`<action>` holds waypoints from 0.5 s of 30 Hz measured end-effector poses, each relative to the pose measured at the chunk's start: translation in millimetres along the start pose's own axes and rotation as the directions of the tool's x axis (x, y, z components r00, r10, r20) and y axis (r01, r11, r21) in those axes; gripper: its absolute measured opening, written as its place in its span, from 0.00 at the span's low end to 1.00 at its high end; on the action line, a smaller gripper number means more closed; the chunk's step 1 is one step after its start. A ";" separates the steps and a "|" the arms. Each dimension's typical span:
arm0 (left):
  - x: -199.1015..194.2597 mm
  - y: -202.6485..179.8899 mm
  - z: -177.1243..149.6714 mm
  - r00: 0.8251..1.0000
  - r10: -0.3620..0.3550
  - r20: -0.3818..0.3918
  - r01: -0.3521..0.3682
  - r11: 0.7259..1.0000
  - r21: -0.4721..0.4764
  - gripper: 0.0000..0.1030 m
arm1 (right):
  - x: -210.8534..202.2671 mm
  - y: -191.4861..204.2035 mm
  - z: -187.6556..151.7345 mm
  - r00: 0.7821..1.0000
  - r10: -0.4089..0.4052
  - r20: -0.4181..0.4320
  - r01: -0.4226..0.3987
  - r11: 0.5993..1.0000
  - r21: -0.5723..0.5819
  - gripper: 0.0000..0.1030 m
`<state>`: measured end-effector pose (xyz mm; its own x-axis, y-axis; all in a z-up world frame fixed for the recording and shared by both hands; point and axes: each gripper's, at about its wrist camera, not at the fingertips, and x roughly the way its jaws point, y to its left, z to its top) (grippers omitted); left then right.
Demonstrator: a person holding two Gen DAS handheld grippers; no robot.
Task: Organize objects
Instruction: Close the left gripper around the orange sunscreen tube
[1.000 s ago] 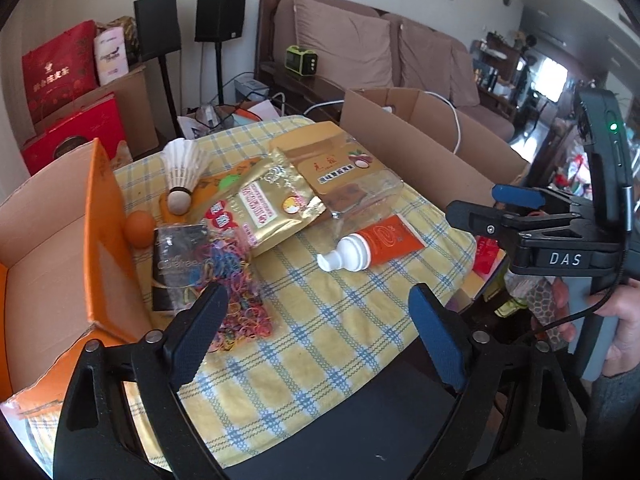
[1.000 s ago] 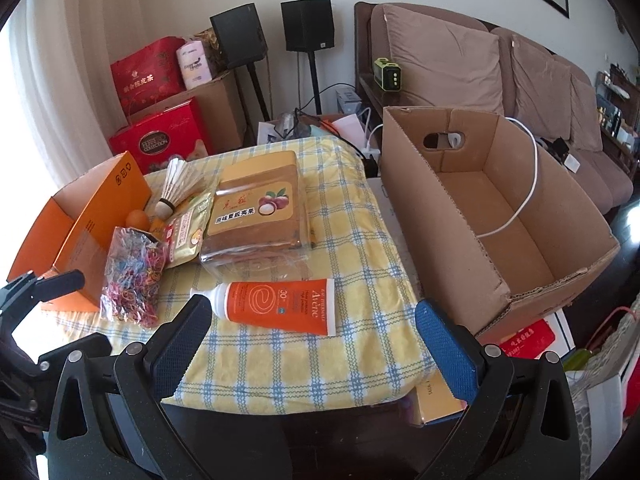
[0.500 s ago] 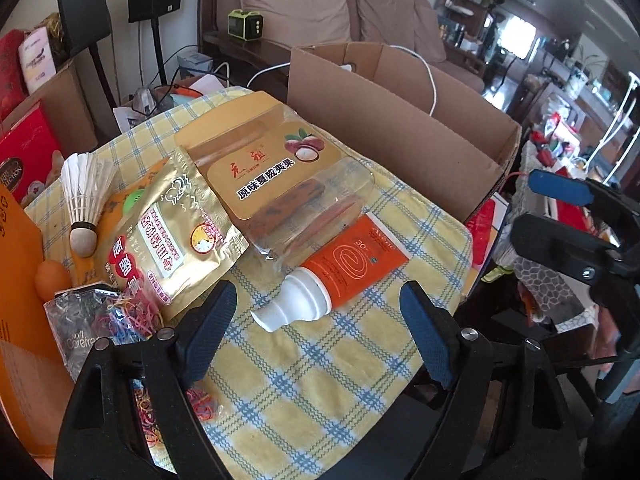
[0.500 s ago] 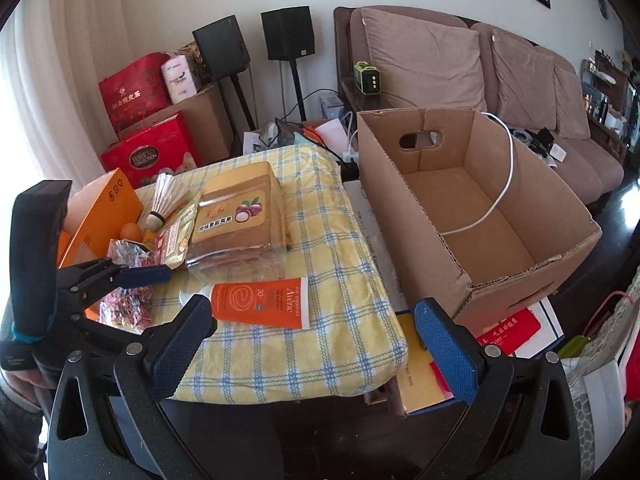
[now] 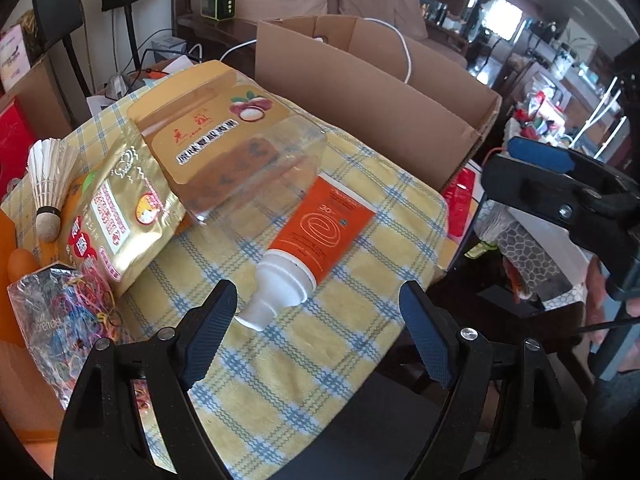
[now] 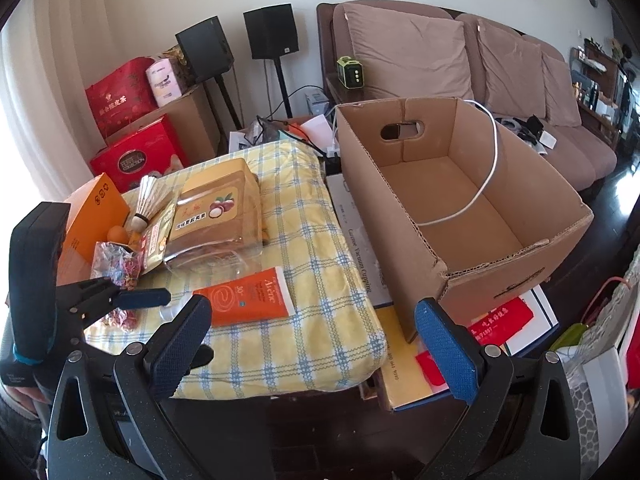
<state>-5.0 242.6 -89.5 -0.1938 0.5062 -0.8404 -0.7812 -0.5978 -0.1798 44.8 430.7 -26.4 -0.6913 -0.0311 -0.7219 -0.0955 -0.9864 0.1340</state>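
Note:
An orange sunscreen tube point(image 5: 318, 236) with a white cap lies on the yellow checked cloth point(image 5: 280, 368); it also shows in the right wrist view point(image 6: 246, 294). My left gripper point(image 5: 320, 336) is open, its fingers either side of the cap, just short of it. Behind lie a brown snack pack point(image 5: 224, 148), a gold pouch point(image 5: 116, 216), a shuttlecock point(image 5: 48, 188), an orange ball point(image 5: 22, 264) and a bag of rubber bands point(image 5: 68, 328). My right gripper point(image 6: 316, 344) is open and empty, back off the table's front right corner.
A large empty cardboard box point(image 6: 460, 216) with a white cable stands right of the table. An orange box point(image 6: 94, 216) stands at the left edge. Books and red packets point(image 6: 500, 320) lie on the floor. A sofa point(image 6: 460, 64) and speakers point(image 6: 272, 36) are behind.
My left gripper has swung right and moved in on the tube, whose cap now lies between its open fingers. My right gripper has pulled back and to the right.

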 end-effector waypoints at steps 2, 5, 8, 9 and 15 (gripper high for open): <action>-0.7 -7.6 -3.9 0.999 -0.035 -0.011 0.035 0.999 0.015 0.78 | 1.0 -0.5 -0.3 1.000 0.000 -0.003 0.000 1.000 0.003 0.99; -0.9 -17.7 -4.1 1.000 -0.003 -0.001 0.003 0.999 0.043 0.78 | 2.2 -0.6 -0.9 1.000 -0.001 -0.006 0.001 1.000 0.001 0.99; 0.5 -15.5 3.1 0.998 0.049 0.024 -0.050 0.998 0.025 0.78 | 1.2 -0.6 -1.4 1.000 -0.005 -0.005 0.005 1.000 -0.004 0.99; 2.6 -14.1 6.4 0.998 0.054 0.025 -0.055 0.998 0.019 0.78 | 0.8 -0.3 -1.3 1.000 -0.006 -0.004 0.006 1.000 -0.005 0.99; 24.3 -11.2 18.8 0.996 0.093 -0.003 -0.093 0.995 0.028 0.73 | -2.6 -5.0 -2.1 1.000 -0.014 0.002 0.014 1.000 0.004 0.99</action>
<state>-12.1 273.3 -98.3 -0.2636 0.4466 -0.8550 -0.7764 -0.6242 -0.0868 48.6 435.4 -26.6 -0.6914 -0.0170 -0.7223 -0.1083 -0.9860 0.1269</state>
